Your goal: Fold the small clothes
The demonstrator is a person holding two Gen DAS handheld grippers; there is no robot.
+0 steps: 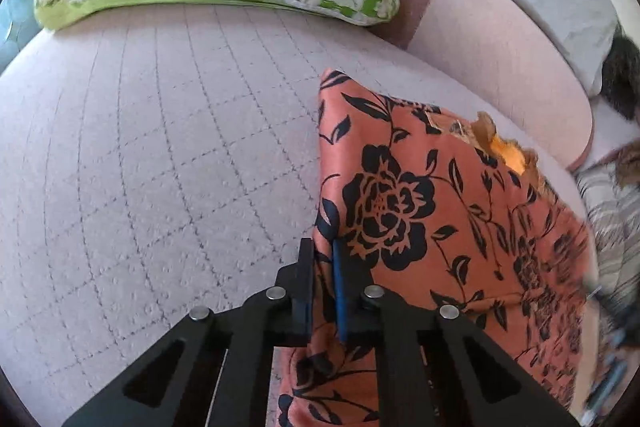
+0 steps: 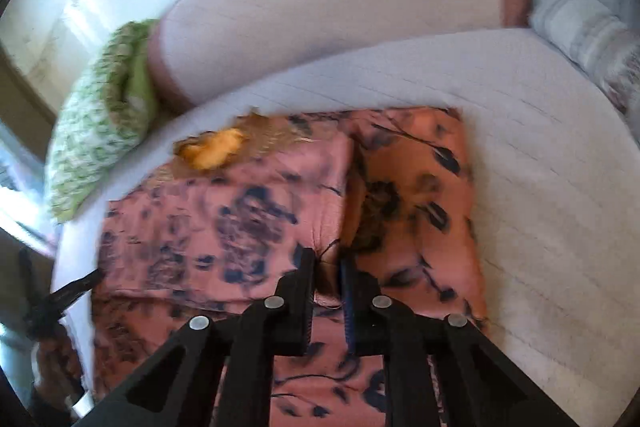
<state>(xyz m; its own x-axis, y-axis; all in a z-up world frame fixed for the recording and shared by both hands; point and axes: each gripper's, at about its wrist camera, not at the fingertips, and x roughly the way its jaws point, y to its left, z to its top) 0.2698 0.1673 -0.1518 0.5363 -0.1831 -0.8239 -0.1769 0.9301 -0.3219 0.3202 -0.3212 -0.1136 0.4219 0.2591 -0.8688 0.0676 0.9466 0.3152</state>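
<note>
Both grippers pinched the floral garment.
Left gripper and right gripper each clamped cloth between their fingertips.

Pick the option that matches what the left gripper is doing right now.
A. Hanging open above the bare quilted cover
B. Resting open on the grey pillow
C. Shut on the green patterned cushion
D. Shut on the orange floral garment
D: in the left wrist view the left gripper has its two fingers pinched together on a fold of the orange floral garment, with the fabric caught between them.
</note>
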